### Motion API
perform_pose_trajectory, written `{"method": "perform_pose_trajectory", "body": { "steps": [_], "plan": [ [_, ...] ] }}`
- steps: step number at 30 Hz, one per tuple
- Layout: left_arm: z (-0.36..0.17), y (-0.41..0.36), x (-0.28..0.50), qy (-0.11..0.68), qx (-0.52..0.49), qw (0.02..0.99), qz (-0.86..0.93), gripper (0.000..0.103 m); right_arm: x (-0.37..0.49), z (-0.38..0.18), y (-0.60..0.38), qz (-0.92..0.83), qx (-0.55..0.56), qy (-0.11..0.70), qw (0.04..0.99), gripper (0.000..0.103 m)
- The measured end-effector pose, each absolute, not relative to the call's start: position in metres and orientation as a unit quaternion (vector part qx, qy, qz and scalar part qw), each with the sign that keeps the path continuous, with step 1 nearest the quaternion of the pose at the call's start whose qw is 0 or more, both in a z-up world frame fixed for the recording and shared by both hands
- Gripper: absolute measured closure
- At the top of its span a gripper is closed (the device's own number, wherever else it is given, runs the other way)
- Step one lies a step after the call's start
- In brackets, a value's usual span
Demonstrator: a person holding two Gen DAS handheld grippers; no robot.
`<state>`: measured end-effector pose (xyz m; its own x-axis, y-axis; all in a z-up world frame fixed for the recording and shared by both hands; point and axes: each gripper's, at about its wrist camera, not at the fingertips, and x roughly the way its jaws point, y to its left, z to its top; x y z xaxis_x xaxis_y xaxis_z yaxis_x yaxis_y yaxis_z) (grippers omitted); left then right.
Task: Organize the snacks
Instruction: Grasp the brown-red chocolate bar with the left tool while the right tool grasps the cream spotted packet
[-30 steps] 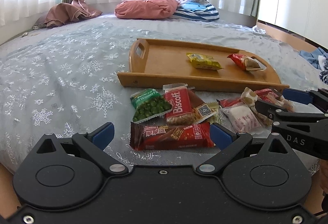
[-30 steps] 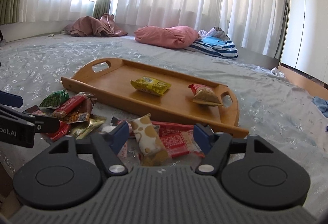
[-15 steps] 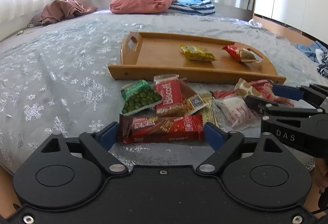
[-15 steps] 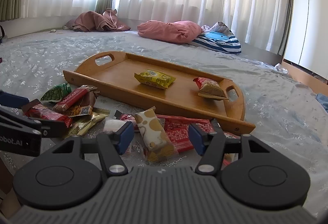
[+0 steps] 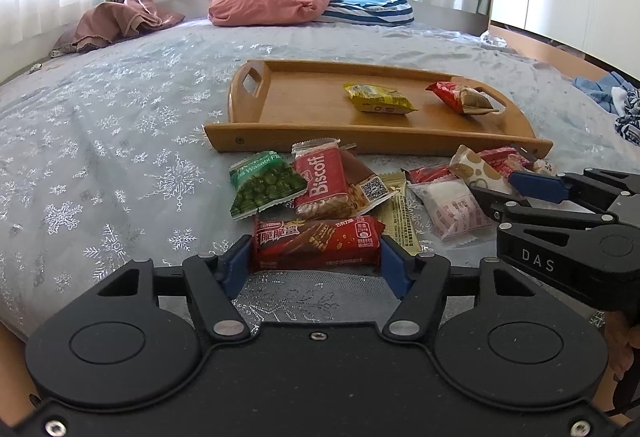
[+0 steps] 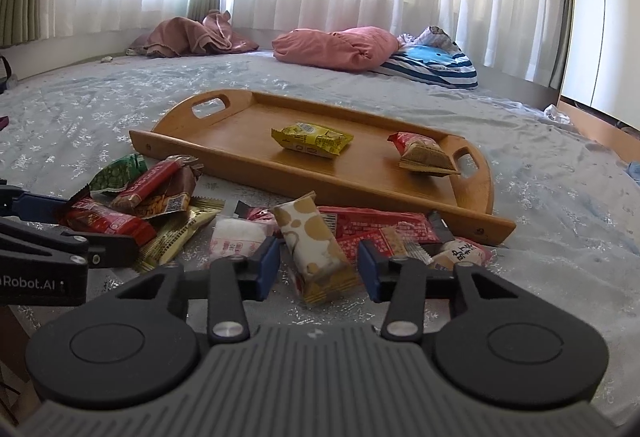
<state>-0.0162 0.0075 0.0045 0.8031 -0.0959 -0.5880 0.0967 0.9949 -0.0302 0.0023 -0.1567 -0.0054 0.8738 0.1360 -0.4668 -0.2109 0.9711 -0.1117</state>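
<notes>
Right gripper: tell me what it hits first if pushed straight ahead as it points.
The right gripper, jaws closing, already has the white packet with gold spots between its fingers, so that comes first. Beyond it probably the red wrappers, then the wooden tray; depth is uncertain.

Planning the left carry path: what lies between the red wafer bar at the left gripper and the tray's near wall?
In the left wrist view, between the red wafer bar and the tray lie the Biscoff pack and green wasabi peas.
</notes>
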Motion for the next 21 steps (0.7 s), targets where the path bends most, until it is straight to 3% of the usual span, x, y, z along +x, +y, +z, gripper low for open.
{"method": "perform_pose_trajectory", "body": {
  "steps": [10,18,21],
  "plan": [
    [0.017,0.012,-0.020,0.301,-0.003,0.952,-0.049,0.040,-0.001,0.001,-0.158,0.099,-0.077,0.236,0.964,0.074],
    [0.034,0.017,-0.019,0.279,-0.007,0.959,-0.038,0.040,-0.004,0.007,-0.153,0.102,-0.079,0.235,0.963,0.076],
    [0.041,0.017,-0.016,0.275,0.000,0.961,-0.031,0.040,-0.004,0.013,-0.154,0.098,-0.068,0.235,0.965,0.085]
  ]
}}
